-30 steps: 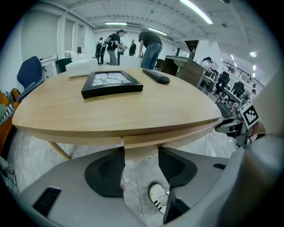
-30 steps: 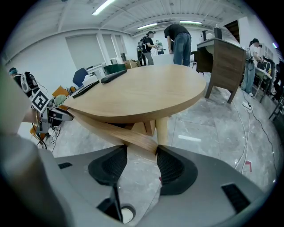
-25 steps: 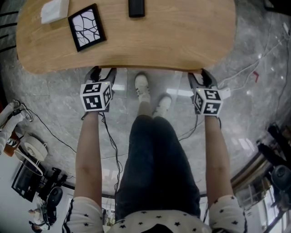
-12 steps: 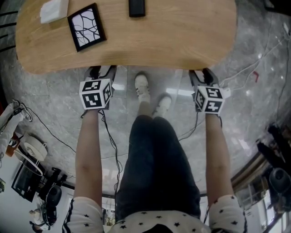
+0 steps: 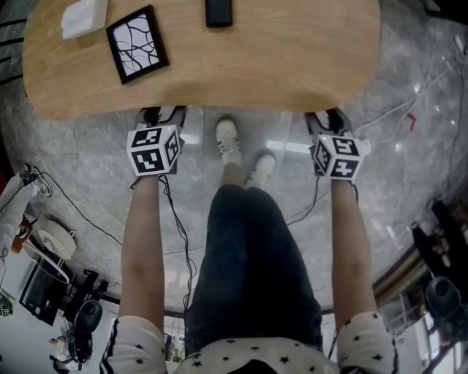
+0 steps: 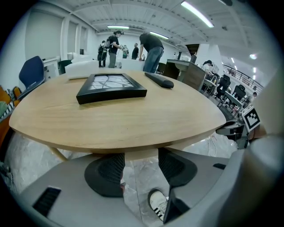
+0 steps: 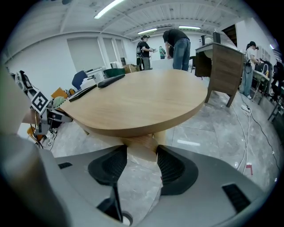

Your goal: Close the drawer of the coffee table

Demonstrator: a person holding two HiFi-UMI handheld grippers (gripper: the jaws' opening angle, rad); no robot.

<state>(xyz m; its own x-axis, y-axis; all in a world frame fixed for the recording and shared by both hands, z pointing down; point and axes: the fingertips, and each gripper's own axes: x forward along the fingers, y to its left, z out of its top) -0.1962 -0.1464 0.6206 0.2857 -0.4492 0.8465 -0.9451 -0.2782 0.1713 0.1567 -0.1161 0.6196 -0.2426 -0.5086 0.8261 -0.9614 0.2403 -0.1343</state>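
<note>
The oval wooden coffee table (image 5: pixel 278 58) fills the top of the head view. Both grippers meet its near edge, and the tabletop hides their tips. My left gripper (image 5: pixel 162 114) is under the left part of the edge, my right gripper (image 5: pixel 327 115) under the right part. In the left gripper view my left gripper (image 6: pixel 141 166) is open, with a pale wooden panel (image 6: pixel 141 154) below the top just past its pads. In the right gripper view my right gripper (image 7: pixel 141 166) is open too, with a similar wooden piece (image 7: pixel 141 142) at its tips. I cannot tell whether this panel is the drawer front.
On the table lie a black picture frame (image 5: pixel 135 44), a dark remote (image 5: pixel 219 12) and a white object (image 5: pixel 85 16). The person's shoes (image 5: pixel 229 139) stand on the marble floor between the grippers. Cables (image 5: pixel 73 204) and gear lie at the left. People stand beyond the table.
Both grippers have crept slightly forward against the table's near edge. The jaws stay as they were.
</note>
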